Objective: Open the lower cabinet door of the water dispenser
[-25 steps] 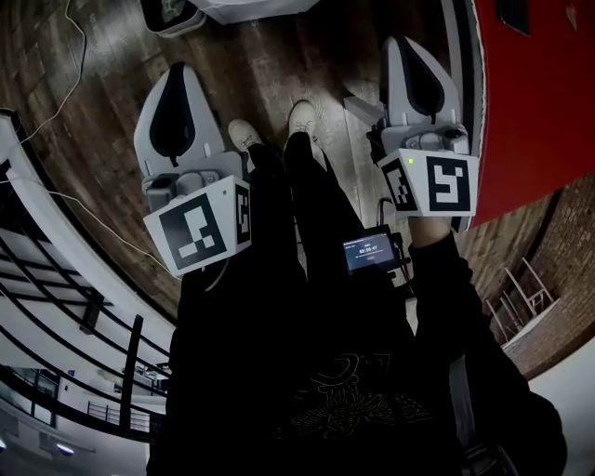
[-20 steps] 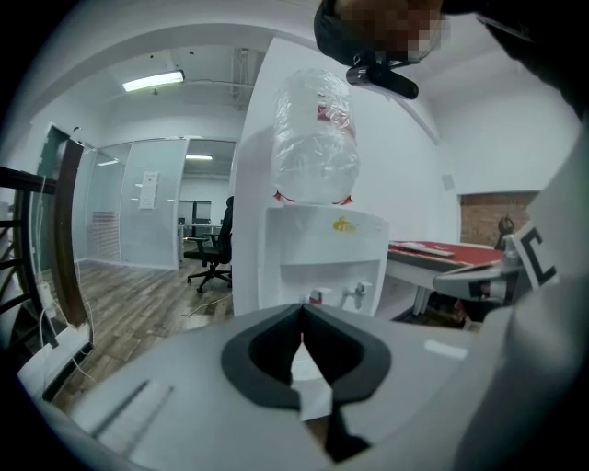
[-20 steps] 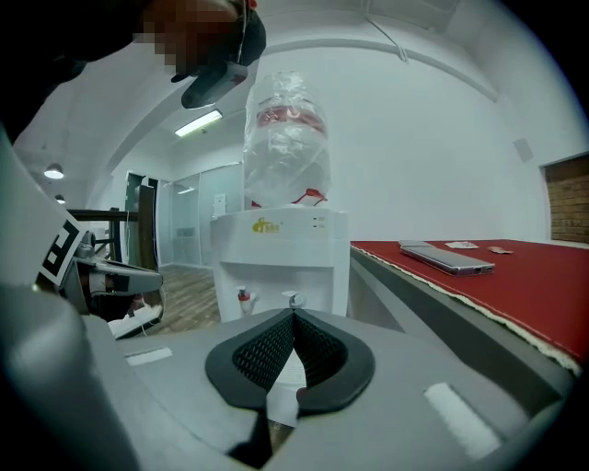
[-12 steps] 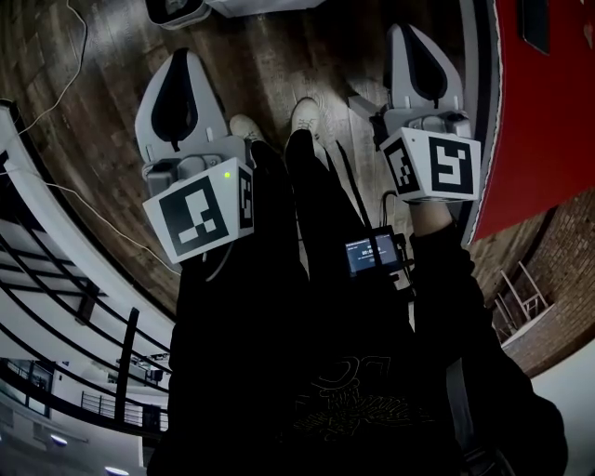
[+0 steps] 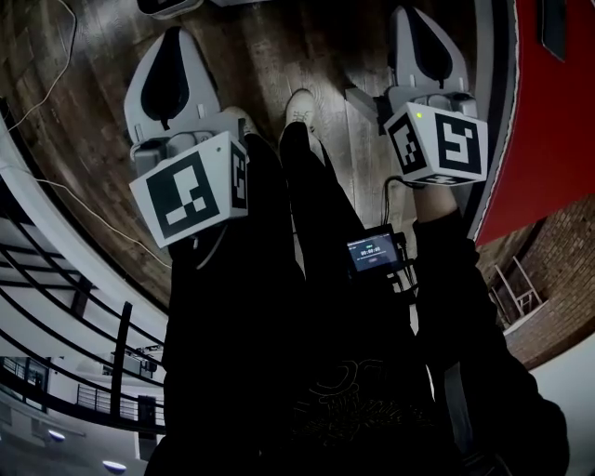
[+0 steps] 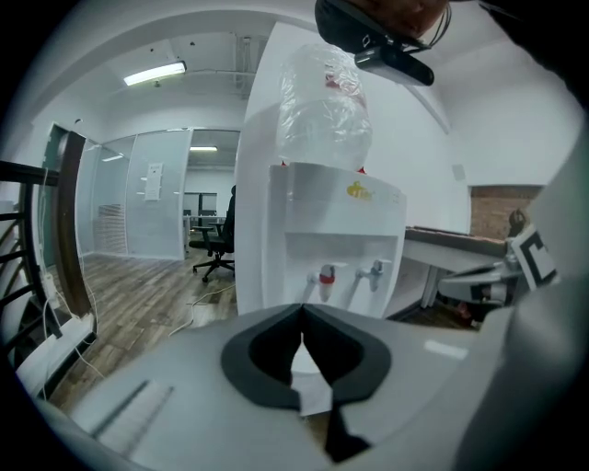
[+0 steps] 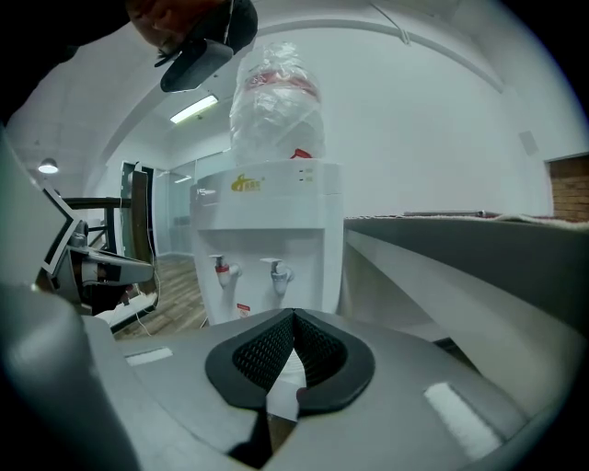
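The white water dispenser (image 6: 336,230) stands ahead with a clear bottle (image 6: 324,110) on top and two taps (image 6: 327,276). It also fills the middle of the right gripper view, dispenser (image 7: 267,230) under its bottle (image 7: 276,92). Its lower cabinet door is almost wholly hidden behind the gripper bodies. My left gripper (image 6: 302,313) is shut with nothing between its pads, some way short of the dispenser. The right gripper (image 7: 294,317) is likewise shut and empty. From the head view, the left gripper (image 5: 175,42) and right gripper (image 5: 414,19) point forward over the wooden floor.
A red panel (image 5: 548,112) runs along the right and a railing (image 5: 56,270) along the left. A cable (image 5: 56,84) lies on the floor. A white desk (image 7: 460,267) stands right of the dispenser; an office chair (image 6: 221,239) is farther back left.
Both grippers have shifted toward the top of the head view, nearer the dispenser and lower. Their jaws stay shut.
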The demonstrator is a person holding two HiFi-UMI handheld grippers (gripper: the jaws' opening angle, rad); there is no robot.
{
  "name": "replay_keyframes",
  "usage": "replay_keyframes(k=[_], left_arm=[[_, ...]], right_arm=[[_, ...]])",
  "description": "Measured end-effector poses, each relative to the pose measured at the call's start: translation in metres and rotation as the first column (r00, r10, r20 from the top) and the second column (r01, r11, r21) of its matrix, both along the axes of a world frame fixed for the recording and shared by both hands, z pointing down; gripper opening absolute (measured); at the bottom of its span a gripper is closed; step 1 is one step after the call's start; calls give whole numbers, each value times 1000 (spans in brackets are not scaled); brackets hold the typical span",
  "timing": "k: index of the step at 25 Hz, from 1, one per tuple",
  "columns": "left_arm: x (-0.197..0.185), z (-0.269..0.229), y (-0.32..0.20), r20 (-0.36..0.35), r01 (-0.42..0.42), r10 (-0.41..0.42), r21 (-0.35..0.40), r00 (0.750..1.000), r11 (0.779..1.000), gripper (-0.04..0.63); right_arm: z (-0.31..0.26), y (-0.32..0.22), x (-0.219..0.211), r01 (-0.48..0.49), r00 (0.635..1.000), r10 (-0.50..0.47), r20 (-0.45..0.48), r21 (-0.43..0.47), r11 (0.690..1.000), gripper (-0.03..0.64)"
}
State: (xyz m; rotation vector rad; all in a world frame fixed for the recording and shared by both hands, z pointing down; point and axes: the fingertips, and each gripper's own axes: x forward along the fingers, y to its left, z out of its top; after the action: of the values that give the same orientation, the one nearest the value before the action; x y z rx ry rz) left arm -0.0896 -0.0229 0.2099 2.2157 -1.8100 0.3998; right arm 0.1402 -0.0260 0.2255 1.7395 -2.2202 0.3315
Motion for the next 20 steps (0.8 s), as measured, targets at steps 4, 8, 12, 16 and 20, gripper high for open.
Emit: replay_keyframes(k=[4,8,12,16,20], left_arm=[[0,6,-4,-4,9,-9,-8,1000,1000,6],[5,16,-9,-2,7,-7,-21,1000,1000,6],[14,27,-10,15,11,-10,-28,1000,1000,7],[22,37,-11,16,0,1,-40,1000,999,7],[29,50,-16,14,-20,21,-65,1000,998,8]], right_arm=[[3,-2,0,4,1000,-4,-6,-3,1000,0],[11,-6,2,-5,1000,5,-5,-14,1000,0],[21,-6,2,-9,1000,9,-4,-28,1000,0],[33,-5,3,-23,1000,23,-3,-43,999,0],[47,-8,4,-26,999,25,-27,-60,998,0]])
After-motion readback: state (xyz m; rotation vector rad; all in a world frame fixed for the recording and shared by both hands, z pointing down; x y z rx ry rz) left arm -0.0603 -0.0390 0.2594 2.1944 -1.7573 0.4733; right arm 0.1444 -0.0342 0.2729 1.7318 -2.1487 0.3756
